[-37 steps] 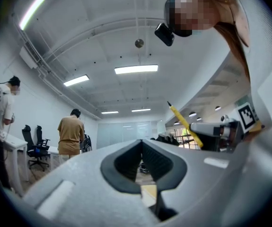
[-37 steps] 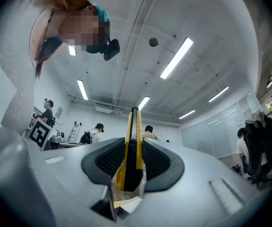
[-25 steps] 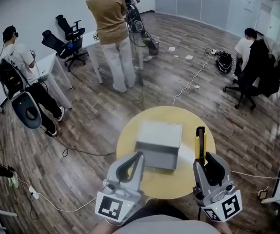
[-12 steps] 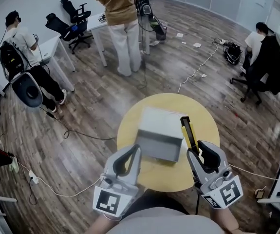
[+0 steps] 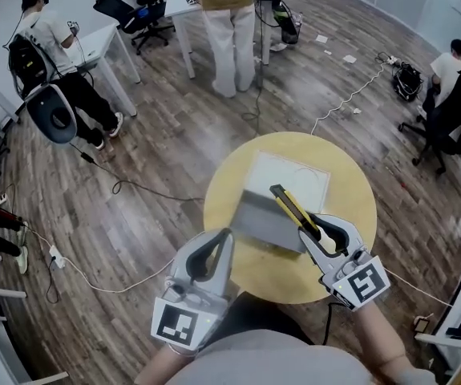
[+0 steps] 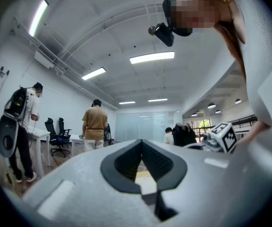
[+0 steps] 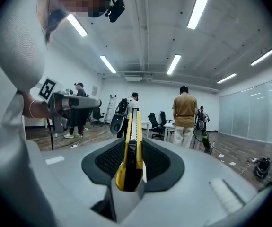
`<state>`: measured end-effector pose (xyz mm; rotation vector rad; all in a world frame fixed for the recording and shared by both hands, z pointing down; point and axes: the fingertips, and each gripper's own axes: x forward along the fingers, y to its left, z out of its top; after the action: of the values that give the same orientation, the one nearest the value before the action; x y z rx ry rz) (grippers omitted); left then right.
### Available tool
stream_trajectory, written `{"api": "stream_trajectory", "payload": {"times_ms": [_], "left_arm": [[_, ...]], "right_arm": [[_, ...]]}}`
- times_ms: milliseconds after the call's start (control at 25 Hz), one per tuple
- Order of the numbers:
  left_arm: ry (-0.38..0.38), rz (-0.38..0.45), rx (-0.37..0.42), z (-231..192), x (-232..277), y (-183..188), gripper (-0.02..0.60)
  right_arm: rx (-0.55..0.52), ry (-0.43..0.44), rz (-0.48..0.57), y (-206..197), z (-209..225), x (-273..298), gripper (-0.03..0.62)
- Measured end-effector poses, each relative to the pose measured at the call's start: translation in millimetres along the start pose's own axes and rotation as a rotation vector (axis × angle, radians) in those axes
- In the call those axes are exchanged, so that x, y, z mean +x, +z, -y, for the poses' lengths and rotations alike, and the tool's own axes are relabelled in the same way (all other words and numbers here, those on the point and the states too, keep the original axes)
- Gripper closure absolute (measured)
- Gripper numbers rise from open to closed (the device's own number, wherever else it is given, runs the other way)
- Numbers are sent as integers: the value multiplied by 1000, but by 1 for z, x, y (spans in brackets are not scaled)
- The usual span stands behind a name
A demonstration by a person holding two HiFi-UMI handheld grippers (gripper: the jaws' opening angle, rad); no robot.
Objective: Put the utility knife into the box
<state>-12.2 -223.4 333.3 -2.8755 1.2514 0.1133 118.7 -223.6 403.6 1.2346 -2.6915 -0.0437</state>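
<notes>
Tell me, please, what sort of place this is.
Most likely a shared office or lab workspace: white desks with black office chairs, cables trailing over the wood-pattern floor, and long strip lights on the ceiling.

A round yellow table (image 5: 350, 207) stands on a wood floor (image 5: 158, 151) crossed by cables (image 5: 138, 189). Beyond it stands a person in white trousers (image 5: 228, 42). At the left, a person with a backpack (image 5: 50, 38) leans at a desk (image 5: 106, 45) near chairs (image 5: 122, 8). At the right sits a seated person (image 5: 454, 79).
</notes>
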Motion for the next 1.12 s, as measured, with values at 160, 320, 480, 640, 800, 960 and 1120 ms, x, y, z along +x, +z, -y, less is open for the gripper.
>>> {"api": "stream_trajectory", "payload": {"times_ms": [160,320,480,640,800,960,1120], "left_arm": [[39,-18,1,-9,-7,-4,581],[64,-31,-7,-14,-14,-11,581],[76,-44,-14,-16,-18,-15,581],[78,-43,-15,-14,-17,-16,581],[82,-39,-23,-9,-14,-16,581],[85,-44,-24,-6,-14,-16,581],[92,-43,-26,-7,-20,-15,581]], "right_arm": [[-41,31,-83,-35,-2,21,476],[-76,87,-205,-82,-6,41,476],[-129,141,-331,-118,-8,54,476],[-152,183,-417,-146,-9,63,476],[-170,228,-499,-168,-10,71,476],[-176,245,-557,-181,-8,78,476],[-187,266,-624,-196,-11,86,476]]}}
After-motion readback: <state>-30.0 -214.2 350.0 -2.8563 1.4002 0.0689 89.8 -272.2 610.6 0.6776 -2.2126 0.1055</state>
